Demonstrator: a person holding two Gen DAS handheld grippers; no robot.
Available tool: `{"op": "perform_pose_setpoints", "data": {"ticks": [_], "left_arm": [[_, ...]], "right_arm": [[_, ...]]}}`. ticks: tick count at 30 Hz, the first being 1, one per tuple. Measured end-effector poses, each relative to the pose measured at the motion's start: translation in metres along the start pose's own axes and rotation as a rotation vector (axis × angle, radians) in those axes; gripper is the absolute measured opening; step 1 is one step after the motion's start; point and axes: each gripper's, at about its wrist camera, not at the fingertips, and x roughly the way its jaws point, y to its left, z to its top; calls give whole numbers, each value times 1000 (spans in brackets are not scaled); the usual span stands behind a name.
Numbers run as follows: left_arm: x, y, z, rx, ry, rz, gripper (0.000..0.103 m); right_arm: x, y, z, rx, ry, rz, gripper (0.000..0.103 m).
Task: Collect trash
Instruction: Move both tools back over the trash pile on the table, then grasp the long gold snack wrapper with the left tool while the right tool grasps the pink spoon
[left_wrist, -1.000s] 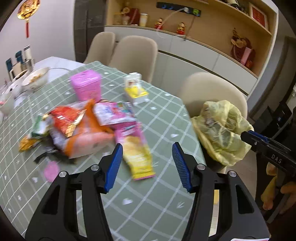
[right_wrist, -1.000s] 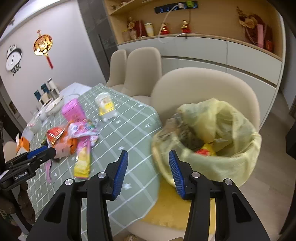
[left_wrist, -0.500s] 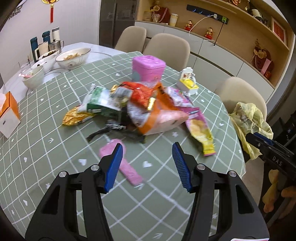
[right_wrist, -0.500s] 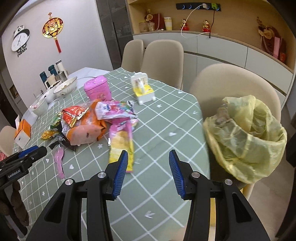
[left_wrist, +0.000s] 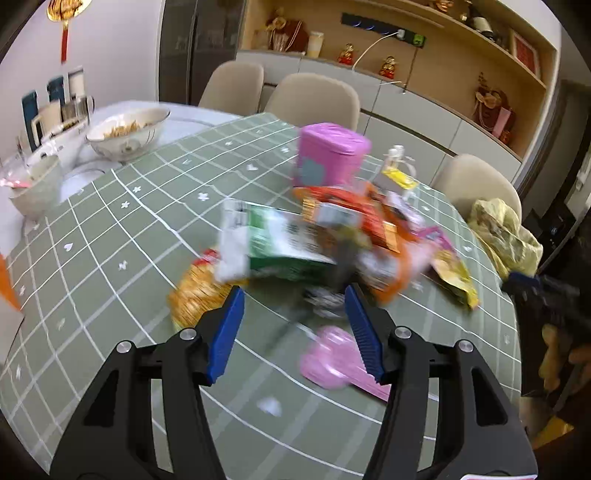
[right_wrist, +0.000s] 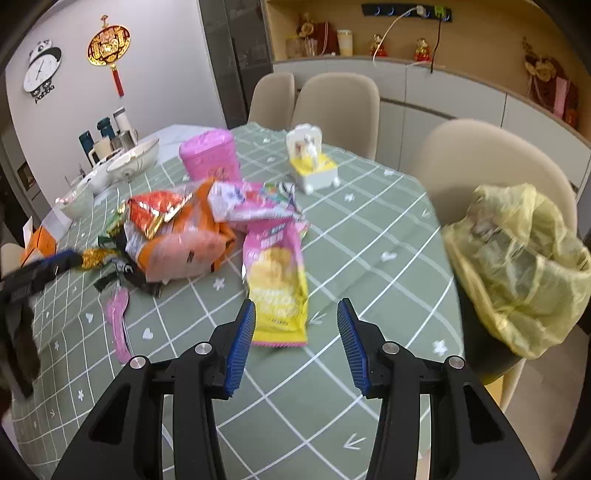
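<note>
Both grippers, the left gripper (left_wrist: 293, 325) and right gripper (right_wrist: 295, 339), hung spread and empty over the table (right_wrist: 369, 236), so I reckoned the right should pinch the yellow snack packet (right_wrist: 279, 291) by its near edge (bag (right_wrist: 517, 258) waited on the chair).

Home dining room: clothed table (right_wrist: 369, 229), chairs (right_wrist: 336, 107), display shelves (left_wrist: 443, 48)

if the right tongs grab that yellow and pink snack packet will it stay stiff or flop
The snack packet lies flat and crinkled on the tablecloth, so it is probably empty, light and floppy. Its glossy film could slip between the pads. Lying flush, its edge may be hard to get under; it would likely slide if pushed.
</note>
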Motion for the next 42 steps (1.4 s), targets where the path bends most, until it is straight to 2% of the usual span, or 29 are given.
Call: {"op": "perform_pose_setpoints", "data": {"ticks": [4,10,12,13,16,19,26,30,34,35,36,38,42], "left_arm": [[26,25,10,23,38,63,54],[56,29,8,42,123,72,56],[58,26,7,15,134,60,50],[56,22,6,-4,133,57,37],[50,10,-1,-7,146,53,28],[42,6,-11,-35,164,56,24],[0,7,-43,-170,157,11,23],[-18,18,-59,-229,149,24,23],[-31,28,-71,-287,149,30,23],[-34,27,-73,-290,148,31,23],[-36,26,-74,-290,147,31,23],[-41,21,-78,-292,144,26,23],[-45,4,-85,-288,154,-4,23]], "right_arm": [[3,3,-6,-4,12,6,44],[8,9,-12,-35,40,12,44],[8,11,-10,-35,46,27,44],[7,13,-9,-42,45,38,44],[6,25,-8,-80,46,87,44],[12,47,-13,-104,83,180,44],[25,117,-31,-266,123,304,44],[35,152,-31,-388,100,338,44],[55,172,-31,-426,146,377,44],[58,174,-32,-428,162,386,43],[60,174,-33,-430,174,385,33],[59,169,-33,-425,172,349,21],[47,133,-35,-341,175,295,16]]}}
